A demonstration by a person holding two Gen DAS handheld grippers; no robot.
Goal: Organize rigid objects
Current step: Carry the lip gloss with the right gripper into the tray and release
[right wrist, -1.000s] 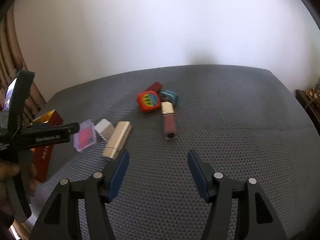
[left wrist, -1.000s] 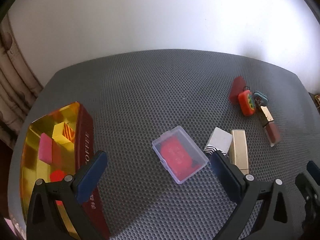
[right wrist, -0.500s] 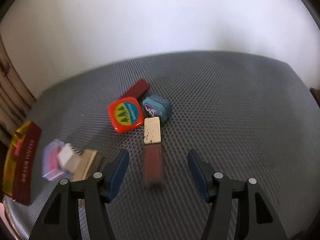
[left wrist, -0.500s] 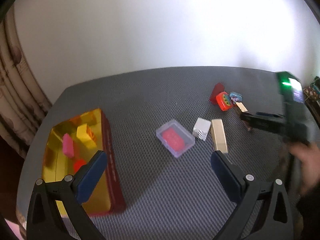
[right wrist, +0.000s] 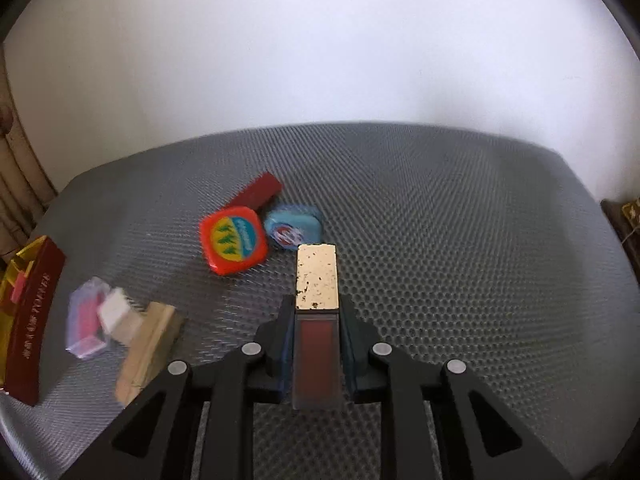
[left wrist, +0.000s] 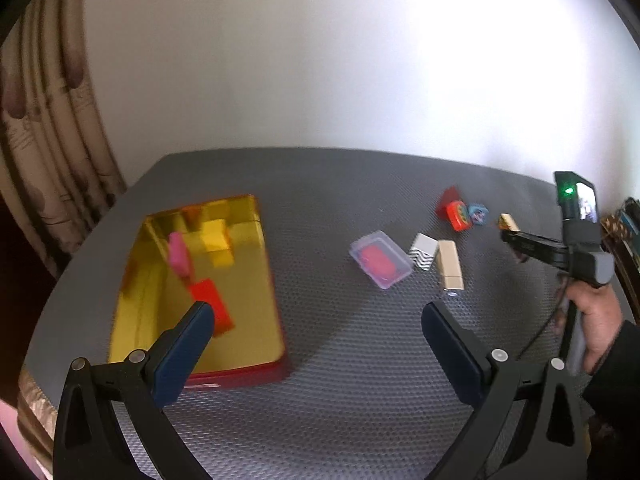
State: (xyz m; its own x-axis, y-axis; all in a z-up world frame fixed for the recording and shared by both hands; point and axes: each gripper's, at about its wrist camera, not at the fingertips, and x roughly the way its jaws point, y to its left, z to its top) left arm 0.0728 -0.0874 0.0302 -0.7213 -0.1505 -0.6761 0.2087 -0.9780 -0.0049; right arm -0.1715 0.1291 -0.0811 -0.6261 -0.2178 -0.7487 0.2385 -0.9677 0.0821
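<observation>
Right claw (right wrist: pixel 316 344) newly clamped — lip-gloss tube (right wrist: pixel 317 316)

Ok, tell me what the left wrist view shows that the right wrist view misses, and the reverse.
Only left wrist: the tin's gold interior with its pink piece, the open left gripper, and the hand carrying the right gripper.
Only right wrist: the right gripper just closed on the lip gloss tube.
Both: clear case, gold bar, orange tin.
</observation>
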